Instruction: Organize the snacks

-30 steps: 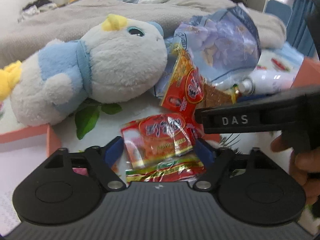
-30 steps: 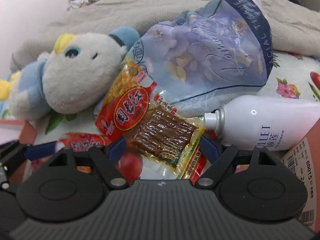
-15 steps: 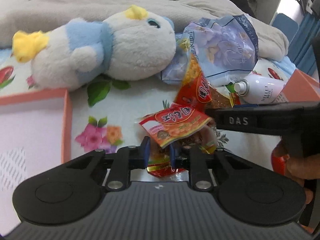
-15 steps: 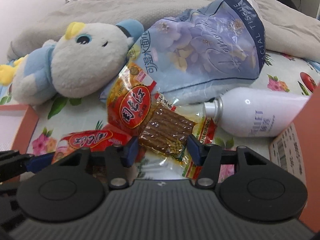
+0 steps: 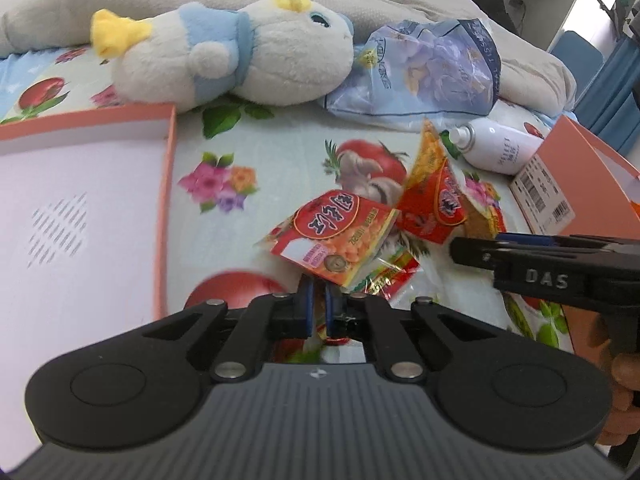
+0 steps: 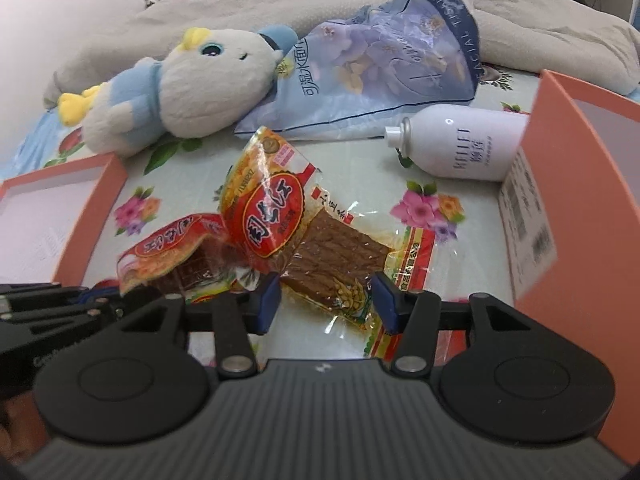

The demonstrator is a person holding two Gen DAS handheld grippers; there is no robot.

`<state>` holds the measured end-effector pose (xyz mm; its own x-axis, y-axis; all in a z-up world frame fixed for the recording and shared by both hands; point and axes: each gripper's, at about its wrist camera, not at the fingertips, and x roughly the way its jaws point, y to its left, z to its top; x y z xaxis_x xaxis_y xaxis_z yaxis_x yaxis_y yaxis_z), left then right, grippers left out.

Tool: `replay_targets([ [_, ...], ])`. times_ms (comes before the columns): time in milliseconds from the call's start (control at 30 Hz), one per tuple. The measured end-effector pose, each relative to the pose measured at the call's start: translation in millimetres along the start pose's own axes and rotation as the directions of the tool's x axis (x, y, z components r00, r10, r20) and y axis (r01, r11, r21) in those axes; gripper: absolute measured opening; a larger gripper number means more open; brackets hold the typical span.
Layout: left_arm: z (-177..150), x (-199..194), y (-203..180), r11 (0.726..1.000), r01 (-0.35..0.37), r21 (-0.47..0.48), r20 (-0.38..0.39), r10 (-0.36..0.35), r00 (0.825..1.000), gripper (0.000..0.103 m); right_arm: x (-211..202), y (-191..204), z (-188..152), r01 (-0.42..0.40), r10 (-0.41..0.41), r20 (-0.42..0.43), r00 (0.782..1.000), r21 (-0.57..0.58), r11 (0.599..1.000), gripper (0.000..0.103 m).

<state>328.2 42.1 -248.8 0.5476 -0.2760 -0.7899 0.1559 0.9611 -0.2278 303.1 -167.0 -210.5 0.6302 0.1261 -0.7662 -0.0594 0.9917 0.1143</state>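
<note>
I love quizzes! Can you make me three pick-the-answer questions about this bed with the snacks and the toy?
1. Where is the white bottle?
A. lying beside the orange box
B. under the plush toy
C. inside the pink tray

2. What colour is the plush toy's tuft?
A. green
B. yellow
C. purple

3. What is the left gripper doing?
A. wide open
B. pinching a snack packet
C. holding the bottle

Answers: 1 A, it lies by the orange box. 2 B, the tuft is yellow. 3 B, its fingers pinch the snack packet.

The left gripper (image 5: 316, 300) points steeply downward, its blue pads pressed almost together. The right gripper (image 6: 326, 300) tilts down alongside, jaws partly apart and closing, a hand (image 5: 622, 396) behind it.
</note>
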Motion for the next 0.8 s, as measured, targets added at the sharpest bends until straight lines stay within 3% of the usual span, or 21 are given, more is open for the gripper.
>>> replay_targets([
  [33, -3.7, -4.8, -0.3, 1.000, -0.003, -0.001, -0.002, 0.003, 1.000, 0.003, -5.8, 0.0, -4.2, -0.006, 0.006, 0.002, 1.000, 0.000, 1.000, 0.051],
  [67, -7.8, -9.9, -0.6, 1.000, -0.006, -0.002, -0.002, 0.006, 1.000, 0.003, -10.0, 0.8, -7.2, -0.019, 0.019, 0.002, 1.000, -0.003, 1.000, 0.021],
  [500, -58.7, -63.1, -18.6, 0.999, -0.017, 0.030, -0.044, 0.018, 0.999, 0.003, -52.8, 13.6, -53.3, -0.042, 0.041, -0.007, 0.999, -0.094, 0.995, 0.022],
  [633, -65.6, -75.5, -27.7, 0.997, 0.019, 0.072, -0.089, -0.012, 0.996, 0.005, -59.6, 7.4, -55.9, -0.050, 0.050, -0.017, 0.999, -0.028, 0.998, 0.024],
  [700, -67.2, -79.3, -34.8, 0.991, 0.055, 0.124, -0.132, -0.038, 0.991, 0.010, -63.9, 7.2, -55.2, -0.049, 0.049, -0.011, 0.999, -0.017, 0.999, 0.027],
  [733, -68.3, -82.7, -37.9, 0.988, 0.062, 0.143, -0.139, -0.042, 0.989, 0.019, -65.4, 7.8, -54.9, -0.059, 0.059, -0.010, 0.998, -0.020, 0.998, 0.027],
  [767, -69.0, -86.5, -40.9, 0.985, 0.061, 0.162, -0.139, -0.039, 0.989, 0.036, -65.6, 7.9, -54.7, -0.066, 0.066, -0.011, 0.998, -0.015, 0.998, 0.027],
  [800, -69.4, -90.0, -43.3, 0.983, 0.056, 0.172, -0.134, -0.033, 0.990, 0.046, -64.6, 7.8, -54.8, -0.071, 0.070, -0.019, 0.997, -0.008, 0.997, 0.031],
])
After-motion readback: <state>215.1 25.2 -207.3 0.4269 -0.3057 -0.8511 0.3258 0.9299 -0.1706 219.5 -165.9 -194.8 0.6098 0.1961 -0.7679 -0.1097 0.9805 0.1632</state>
